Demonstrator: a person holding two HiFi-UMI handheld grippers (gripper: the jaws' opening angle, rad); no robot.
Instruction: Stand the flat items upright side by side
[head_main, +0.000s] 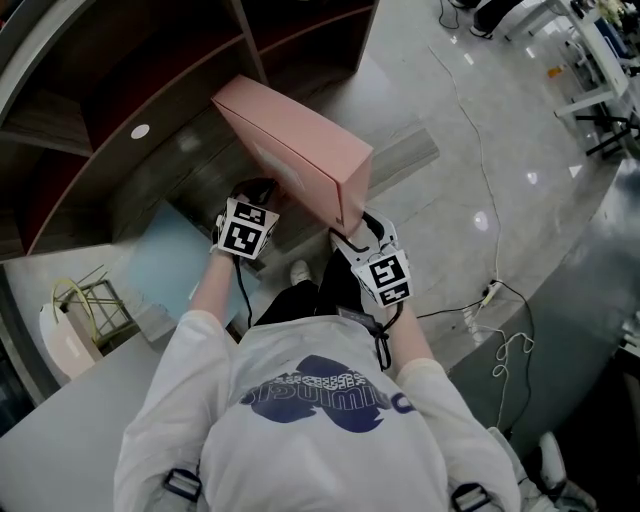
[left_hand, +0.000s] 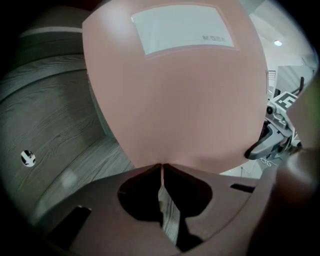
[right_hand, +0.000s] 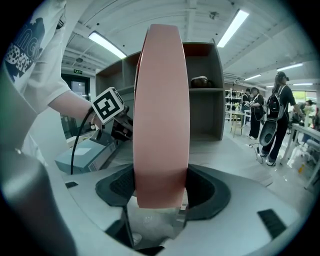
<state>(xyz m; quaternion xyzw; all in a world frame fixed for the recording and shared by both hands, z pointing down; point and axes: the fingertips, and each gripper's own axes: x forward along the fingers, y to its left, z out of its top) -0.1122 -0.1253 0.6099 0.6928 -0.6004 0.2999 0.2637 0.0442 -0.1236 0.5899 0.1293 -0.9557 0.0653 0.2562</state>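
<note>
While the head view shows the pink box (head_main: 300, 150) tilted in the air before the wooden shelf (head_main: 120, 110), it looks like stiff, light, smooth cardboard. The left gripper view shows the left gripper (left_hand: 161, 167) closed and empty, its tips at the broad face. The right gripper view shows the right gripper (right_hand: 160, 192) clamped across the box's thickness, seemingly a sound hold.

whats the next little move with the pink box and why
Probably ease the pink box forward and down onto the wooden shelf board, rolling it onto a narrow edge. It hangs tilted in the air, with the right gripper clamped across its thin side and the shut left gripper tips-up against its broad face.
</note>
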